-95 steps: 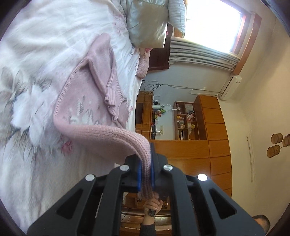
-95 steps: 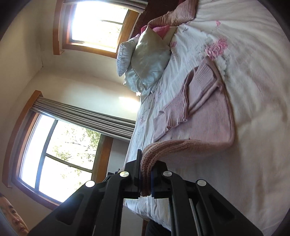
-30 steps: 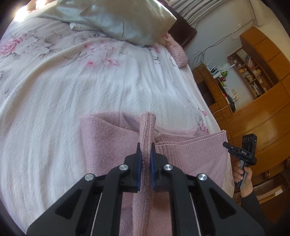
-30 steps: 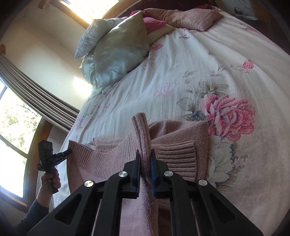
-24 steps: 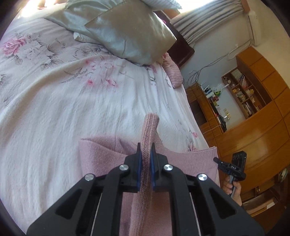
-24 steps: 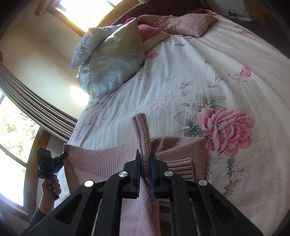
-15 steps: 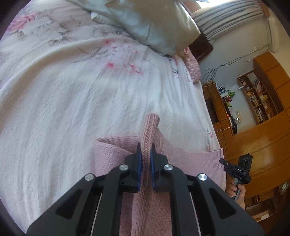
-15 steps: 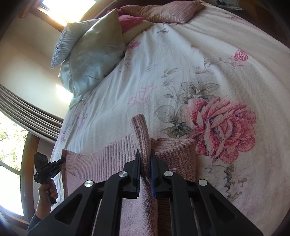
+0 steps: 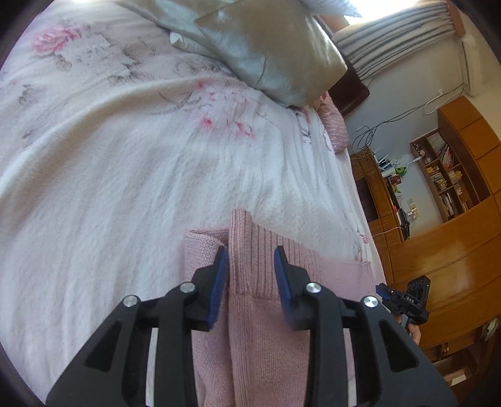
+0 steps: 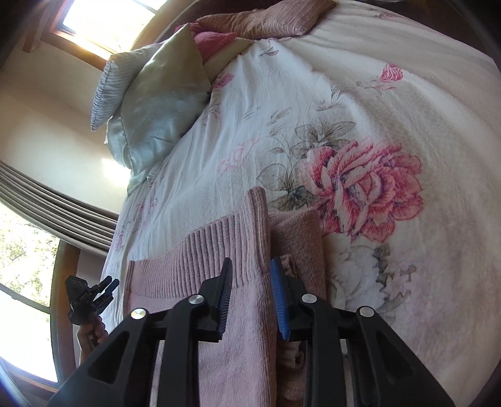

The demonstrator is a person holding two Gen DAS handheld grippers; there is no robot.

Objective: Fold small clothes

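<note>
A wide bed (image 9: 125, 162) fills both views, spread with a white cover printed with pink flowers; in the right wrist view a large red-pink rose (image 10: 366, 188) sits on the cover just beyond the garment's right side. At the head of the bed lean a pale silvery pillow (image 9: 272, 53) and, seen from the right wrist, a striped cushion (image 10: 106, 90) with a pink ribbed cushion (image 10: 266, 18) further along. Wooden shelving (image 9: 447, 181) with books stands along the wall past the bed's right side, and grey curtains (image 9: 404, 40) hang by a bright window. The pink knitted sweater (image 9: 260, 313) lies folded on the bed near its foot end, its ribbed band running across the far side and one ribbed corner standing up as a raised ridge. The left tool (image 9: 250, 272) is parted, its blue-padded fingers (image 9: 219, 281) standing either side of that raised ridge with a clear gap to the right pad, so it grips nothing. The right tool (image 10: 251, 281) is likewise spread open over the other end of the sweater (image 10: 244, 328), the ridge of knit rising between its fingers without being pinched. Each view shows the opposite tool small at the edge of the bed, held in a hand (image 10: 90, 335).
</note>
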